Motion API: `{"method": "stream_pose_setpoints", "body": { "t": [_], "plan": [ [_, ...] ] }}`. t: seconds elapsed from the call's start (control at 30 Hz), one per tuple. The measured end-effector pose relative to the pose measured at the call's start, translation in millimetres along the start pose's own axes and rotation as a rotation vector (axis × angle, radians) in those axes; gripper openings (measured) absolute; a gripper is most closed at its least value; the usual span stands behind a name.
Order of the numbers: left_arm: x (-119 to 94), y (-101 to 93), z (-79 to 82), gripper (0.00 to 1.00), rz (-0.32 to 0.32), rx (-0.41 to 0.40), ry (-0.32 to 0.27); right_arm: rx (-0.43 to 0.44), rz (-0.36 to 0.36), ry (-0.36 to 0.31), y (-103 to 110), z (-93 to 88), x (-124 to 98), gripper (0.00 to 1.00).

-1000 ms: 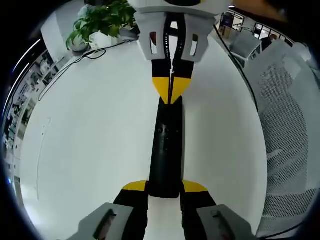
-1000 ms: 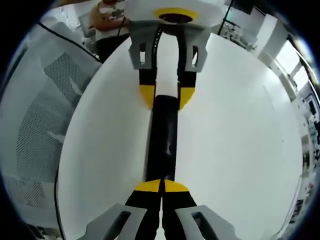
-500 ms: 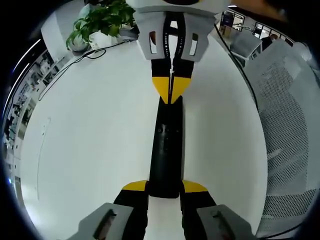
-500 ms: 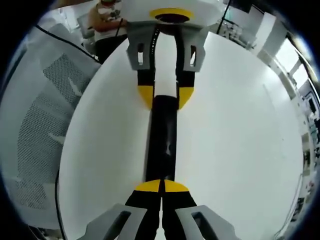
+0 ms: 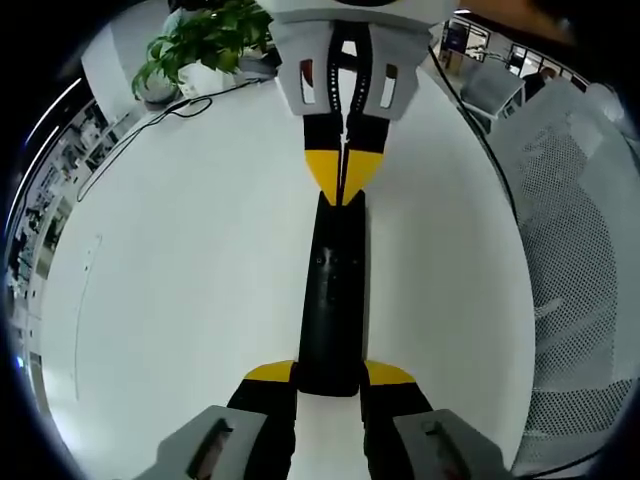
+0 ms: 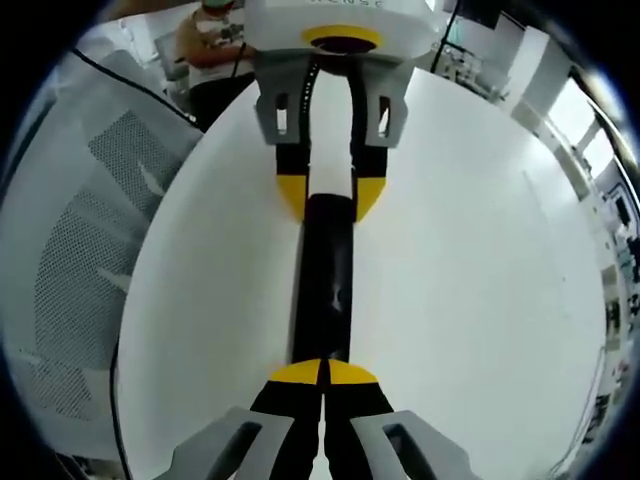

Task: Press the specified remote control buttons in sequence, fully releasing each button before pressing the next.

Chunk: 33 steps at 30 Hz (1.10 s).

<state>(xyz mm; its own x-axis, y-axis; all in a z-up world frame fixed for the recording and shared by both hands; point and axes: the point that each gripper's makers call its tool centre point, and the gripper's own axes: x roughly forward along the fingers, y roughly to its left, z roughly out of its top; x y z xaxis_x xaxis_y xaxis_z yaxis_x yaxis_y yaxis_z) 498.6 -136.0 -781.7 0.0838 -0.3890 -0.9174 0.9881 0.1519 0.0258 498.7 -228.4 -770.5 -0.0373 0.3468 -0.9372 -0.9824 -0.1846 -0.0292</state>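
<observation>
Bracing the remote [image 5: 335, 300] flat on the white table [image 5: 180, 280]: left gripper [image 5: 330, 378] clamps its near end, right gripper [image 5: 343, 188], tips pinched together, presses the far end.

left gripper [image 5: 330, 378] jaws clamped, right gripper [image 6: 322, 372] jaws together

Black remote [image 5: 333, 300]; white table [image 5: 180, 270]; yellow-tipped black gripper fingers [image 6: 296, 373]; green plant [image 5: 200, 40].
</observation>
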Motion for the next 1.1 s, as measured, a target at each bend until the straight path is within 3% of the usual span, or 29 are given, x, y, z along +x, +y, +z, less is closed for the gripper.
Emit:
{"method": "stream_pose_setpoints", "body": {
  "t": [1.1],
  "plan": [
    [0,0.5,0.5,0.23,0.001,-0.003,0.001,-0.034,-0.041,-0.024,-6,15.9,-27,0.0]
  ]
}}
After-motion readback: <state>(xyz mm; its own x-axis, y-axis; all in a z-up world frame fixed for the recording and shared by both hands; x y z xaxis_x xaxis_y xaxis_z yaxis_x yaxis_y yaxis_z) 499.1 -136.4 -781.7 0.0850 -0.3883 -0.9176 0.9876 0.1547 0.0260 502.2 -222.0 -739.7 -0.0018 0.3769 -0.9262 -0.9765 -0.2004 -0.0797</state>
